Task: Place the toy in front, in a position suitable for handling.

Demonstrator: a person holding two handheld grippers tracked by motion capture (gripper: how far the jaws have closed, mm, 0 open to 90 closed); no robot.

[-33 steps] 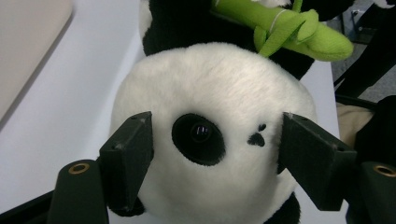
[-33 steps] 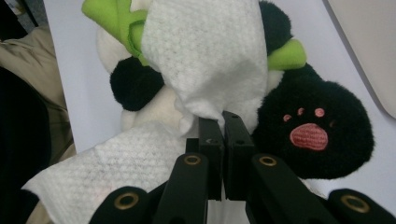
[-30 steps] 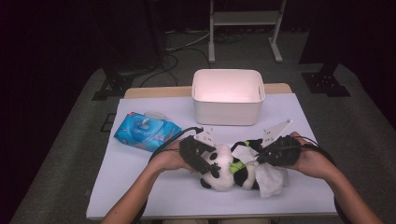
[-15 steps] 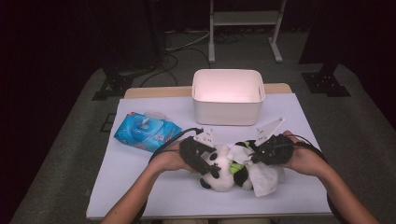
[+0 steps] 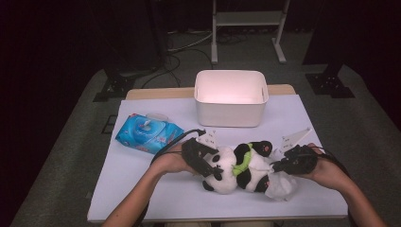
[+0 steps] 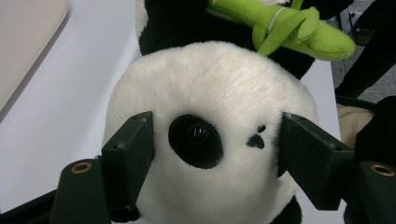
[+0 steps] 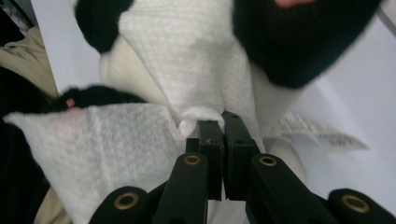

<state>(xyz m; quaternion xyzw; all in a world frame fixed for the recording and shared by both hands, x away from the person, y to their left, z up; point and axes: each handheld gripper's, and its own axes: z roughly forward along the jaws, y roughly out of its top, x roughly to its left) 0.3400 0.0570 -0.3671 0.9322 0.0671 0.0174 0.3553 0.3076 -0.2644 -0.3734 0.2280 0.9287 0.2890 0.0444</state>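
Panda plush lying on its back across near centre of worktop, head to the left, feet to the right; left gripper clamped on the head, one jaw on each side of the face as seen in left gripper view; right gripper closed tight on a fold of white wipe, wipe draped against the belly and legs in right gripper view.

Step in hand judged: wiping the plush clean while the head is pinned. To do well: keep head clamp steady so the toy does not slide; drag wipe in short strokes along the fur, away from the clamp; press lightly, since the pinch holds only an edge; avoid snagging the sewn label and the green bamboo. White bin far centre, wipes pack far left, both untouched.
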